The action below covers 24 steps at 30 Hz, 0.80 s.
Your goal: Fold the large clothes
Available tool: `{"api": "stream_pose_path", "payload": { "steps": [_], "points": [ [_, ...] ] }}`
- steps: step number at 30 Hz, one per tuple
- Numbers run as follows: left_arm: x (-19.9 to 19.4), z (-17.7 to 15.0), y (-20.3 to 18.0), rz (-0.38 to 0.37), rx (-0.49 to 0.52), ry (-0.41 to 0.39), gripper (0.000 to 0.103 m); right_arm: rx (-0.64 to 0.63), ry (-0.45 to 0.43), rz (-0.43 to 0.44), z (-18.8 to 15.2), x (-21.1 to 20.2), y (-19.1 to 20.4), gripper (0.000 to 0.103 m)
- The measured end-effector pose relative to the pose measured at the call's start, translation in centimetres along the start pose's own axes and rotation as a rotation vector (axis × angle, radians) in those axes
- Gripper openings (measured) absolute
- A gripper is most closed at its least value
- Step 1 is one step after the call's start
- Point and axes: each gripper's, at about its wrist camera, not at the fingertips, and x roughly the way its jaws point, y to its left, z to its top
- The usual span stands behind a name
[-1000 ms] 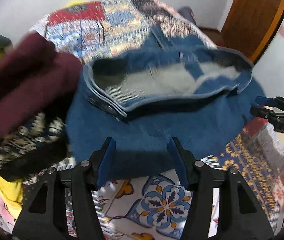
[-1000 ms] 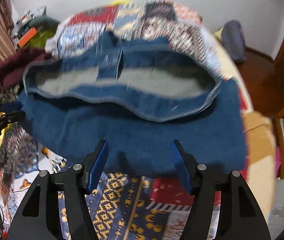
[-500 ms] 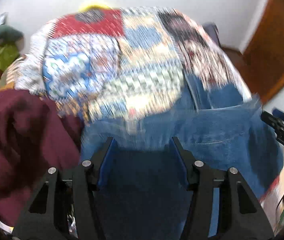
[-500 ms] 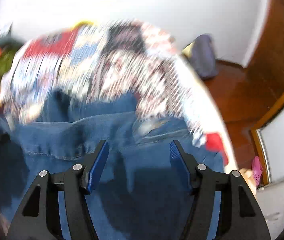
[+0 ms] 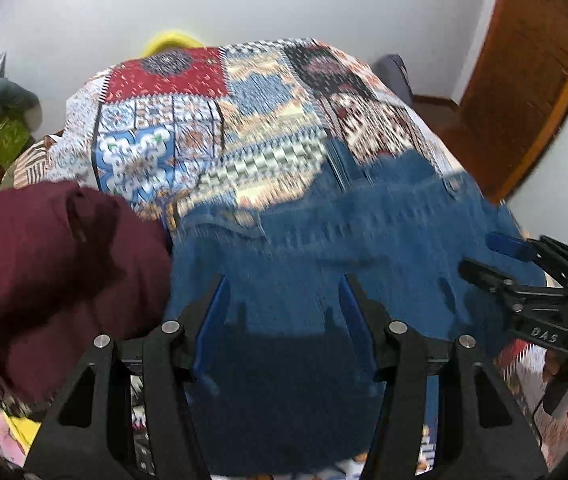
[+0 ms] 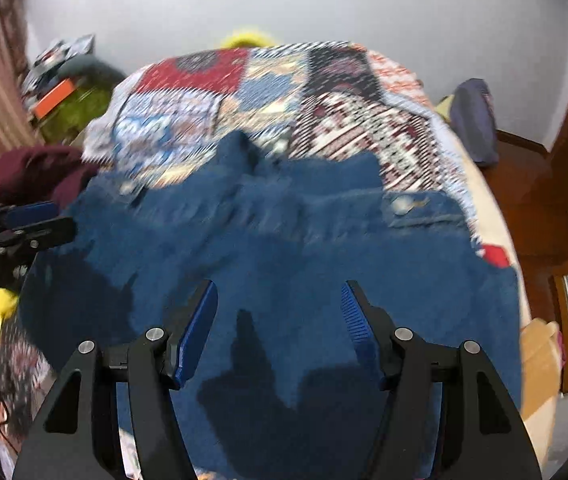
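Note:
A large blue denim garment (image 5: 324, 248) lies spread on the patchwork bedspread (image 5: 212, 120); it also shows in the right wrist view (image 6: 284, 248). My left gripper (image 5: 284, 300) is open and empty, hovering over the garment's near left part. My right gripper (image 6: 280, 312) is open and empty over the near middle. Each gripper shows in the other's view, the right one (image 5: 500, 256) at the right edge, the left one (image 6: 40, 220) at the left edge. Both views are blurred by motion.
A maroon garment (image 5: 44, 264) is heaped at the left of the bed, also in the right wrist view (image 6: 24, 176). A wooden door (image 5: 524, 80) stands at the right. A dark bag (image 6: 476, 120) sits on the floor beside the bed. Clutter (image 6: 64, 96) lies at the far left.
Both grippers have moved forward over the denim garment. The garment's open, grey-lined part seen one second ago is now covered, with blue denim lying flat on top.

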Motion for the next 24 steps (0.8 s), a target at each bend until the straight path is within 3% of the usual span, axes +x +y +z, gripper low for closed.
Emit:
{"api": "stream_pose_path", "payload": {
  "steps": [8,13,16,20,24],
  "points": [
    [0.5,-4.1,-2.7,-0.007,0.057,0.030,0.056,-0.058,0.041,0.042,-2.6,0.3,2.3,0.061],
    [3.4,-6.3,-1.8,0.026,-0.013,0.097,0.056,-0.087,0.109,-0.022,-4.2,2.0,1.5,0.075],
    [3.0,-7.2,-2.0,0.062,0.015,0.059,0.056,-0.039,0.091,0.029,-5.1,1.7,-0.4,0.077],
    [2.3,-8.5,-2.3,0.102,0.033,0.042,0.057,0.031,0.064,-0.030,-6.4,0.4,-3.1,0.078],
    [1.3,-8.9,-1.3,0.084,-0.018,0.037,0.057,0.085,0.063,-0.119,-7.5,-0.8,-5.5,0.078]
  ]
}}
